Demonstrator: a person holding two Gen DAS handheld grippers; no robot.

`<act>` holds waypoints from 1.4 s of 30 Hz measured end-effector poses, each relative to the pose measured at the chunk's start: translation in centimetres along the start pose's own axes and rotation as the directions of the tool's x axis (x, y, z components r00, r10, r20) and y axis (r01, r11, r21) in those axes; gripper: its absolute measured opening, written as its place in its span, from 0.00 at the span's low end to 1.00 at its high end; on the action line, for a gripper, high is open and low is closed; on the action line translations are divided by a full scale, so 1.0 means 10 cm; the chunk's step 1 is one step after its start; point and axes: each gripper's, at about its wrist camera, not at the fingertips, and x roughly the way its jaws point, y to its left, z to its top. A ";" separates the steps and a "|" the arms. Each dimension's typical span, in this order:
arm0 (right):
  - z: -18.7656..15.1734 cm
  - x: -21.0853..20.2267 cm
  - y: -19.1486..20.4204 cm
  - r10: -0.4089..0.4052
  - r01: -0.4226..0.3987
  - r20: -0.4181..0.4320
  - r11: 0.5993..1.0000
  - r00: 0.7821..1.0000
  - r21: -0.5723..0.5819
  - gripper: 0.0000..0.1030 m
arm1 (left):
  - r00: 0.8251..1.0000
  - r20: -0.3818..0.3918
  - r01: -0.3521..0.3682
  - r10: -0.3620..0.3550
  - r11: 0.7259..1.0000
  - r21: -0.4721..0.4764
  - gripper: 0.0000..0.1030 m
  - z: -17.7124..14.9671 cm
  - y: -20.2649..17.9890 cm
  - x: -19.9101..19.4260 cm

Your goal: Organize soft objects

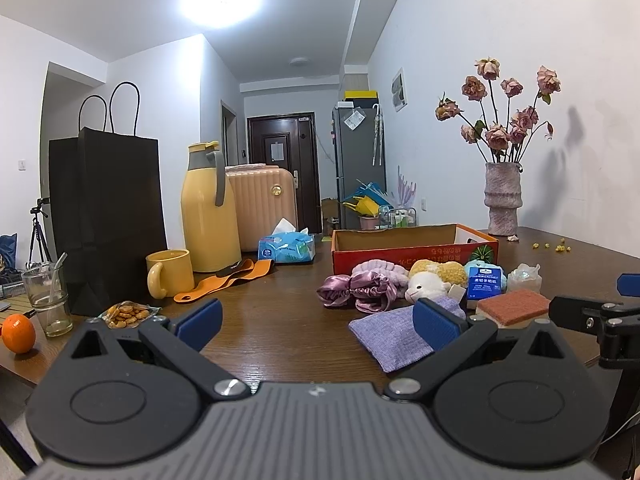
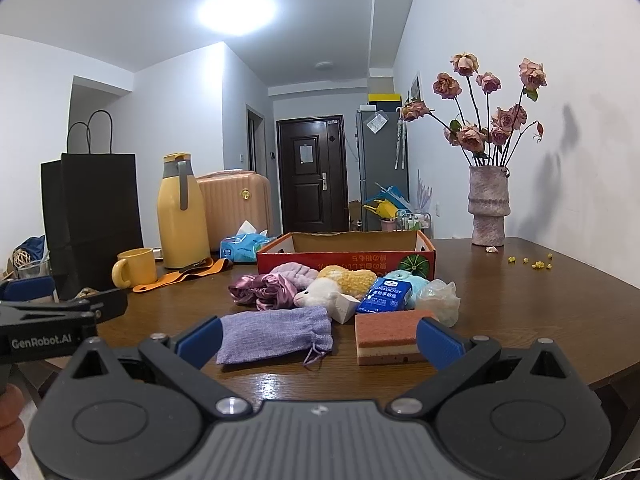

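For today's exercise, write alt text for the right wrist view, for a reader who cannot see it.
The open right gripper hovers low over a wooden table, empty, facing a purple pouch and a sponge. Behind them lie plush toys, satin cloth and a tissue pack before an open cardboard box.

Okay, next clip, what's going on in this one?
A person holds a gripper in each hand over a wooden table; both the left gripper and the right gripper are open and empty. Soft things lie piled in front of an open cardboard box: a purple pouch, a sponge, a plush sheep and satin scrunchies. From these views, nothing shows inside the box.
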 end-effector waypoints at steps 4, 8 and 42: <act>0.00 -0.01 -0.02 0.007 -0.007 0.002 1.000 1.000 0.010 1.00 | 1.000 0.001 -0.001 0.001 1.000 0.001 1.00 0.00 0.01 0.00; 0.00 -0.01 -0.02 0.005 -0.005 0.003 1.000 1.000 0.010 1.00 | 1.000 0.000 -0.002 0.002 1.000 0.002 1.00 0.00 0.00 0.00; 0.03 0.94 -0.25 0.103 -0.101 -0.082 0.994 0.991 0.032 1.00 | 0.953 -0.249 0.158 -0.170 0.985 -0.069 1.00 -0.06 0.02 1.01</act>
